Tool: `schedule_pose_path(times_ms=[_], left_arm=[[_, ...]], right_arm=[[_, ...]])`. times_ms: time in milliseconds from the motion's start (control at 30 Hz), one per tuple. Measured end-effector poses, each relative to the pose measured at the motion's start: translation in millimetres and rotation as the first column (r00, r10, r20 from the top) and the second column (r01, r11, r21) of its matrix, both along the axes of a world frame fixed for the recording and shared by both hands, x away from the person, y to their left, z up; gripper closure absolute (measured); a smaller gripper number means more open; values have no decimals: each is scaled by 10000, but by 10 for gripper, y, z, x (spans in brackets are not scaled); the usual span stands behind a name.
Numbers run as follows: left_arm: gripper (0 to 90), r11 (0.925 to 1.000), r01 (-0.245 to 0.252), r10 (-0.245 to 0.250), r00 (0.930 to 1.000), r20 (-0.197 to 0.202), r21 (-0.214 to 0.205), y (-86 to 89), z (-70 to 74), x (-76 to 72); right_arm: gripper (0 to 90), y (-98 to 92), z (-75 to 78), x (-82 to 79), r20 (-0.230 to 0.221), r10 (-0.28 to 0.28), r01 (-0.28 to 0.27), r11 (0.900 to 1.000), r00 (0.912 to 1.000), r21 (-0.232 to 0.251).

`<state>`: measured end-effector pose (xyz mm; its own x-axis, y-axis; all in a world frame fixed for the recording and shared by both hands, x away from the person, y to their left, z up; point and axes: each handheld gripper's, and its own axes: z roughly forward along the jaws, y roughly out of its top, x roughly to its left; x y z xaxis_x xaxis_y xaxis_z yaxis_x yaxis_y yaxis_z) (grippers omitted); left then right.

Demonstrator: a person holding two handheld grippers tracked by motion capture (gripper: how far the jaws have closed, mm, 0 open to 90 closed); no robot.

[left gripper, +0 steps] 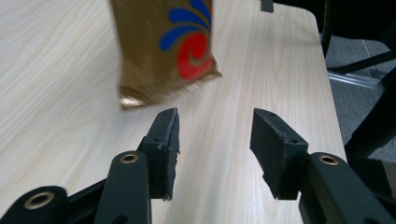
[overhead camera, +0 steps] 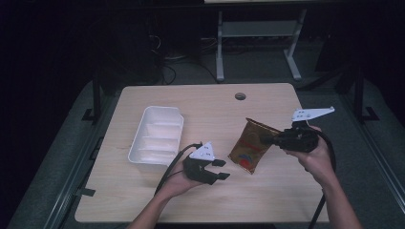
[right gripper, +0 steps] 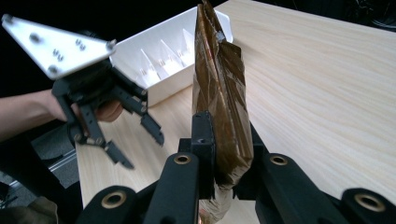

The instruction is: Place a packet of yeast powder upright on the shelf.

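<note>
Dark surroundings frame a pale wooden table (overhead camera: 143,200), behind which we note the grey legs of another piece of furniture (overhead camera: 258,43) on the floor. A round cable hole (overhead camera: 240,96) sits near the table's far edge.

We find the right gripper (overhead camera: 267,139) at the table's right side, its jaws clamped on the upper end of a gold-brown snack pouch (overhead camera: 250,145). The right gripper view shows the pads pressing the pouch (right gripper: 222,93) from both sides, creasing the foil. The pouch hangs tilted between the table's centre and its right edge; we cannot tell whether its lower corner touches the surface. In the left gripper view its lower end (left gripper: 163,51) bears a red and blue swirl.

The left gripper (overhead camera: 221,169) sits toward the table's near edge, just left of the pouch. Its jaws stand apart with nothing between them, and the pads (left gripper: 166,144) point toward the pouch without touching it.

A white plastic tray (overhead camera: 136,155) with dividers lies toward the table's left side, well apart from the pouch.
</note>
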<state>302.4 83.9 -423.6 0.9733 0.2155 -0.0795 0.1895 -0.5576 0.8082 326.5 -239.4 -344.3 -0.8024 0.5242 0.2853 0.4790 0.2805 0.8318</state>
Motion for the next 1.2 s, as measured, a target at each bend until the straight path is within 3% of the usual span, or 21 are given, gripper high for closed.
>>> schedule_pose_path(times_ms=[600,1200], left_arm=[[387,9976,-56,32,9994,343,690,232,-135,-271],[344,9972,-108,66,9983,575,745,324,-211,-346]], right_arm=[[819,392,256,327,51,333,-330,9987,9994,-397],[818,911,477,548,213,981,-962,9924,9950,-766]])
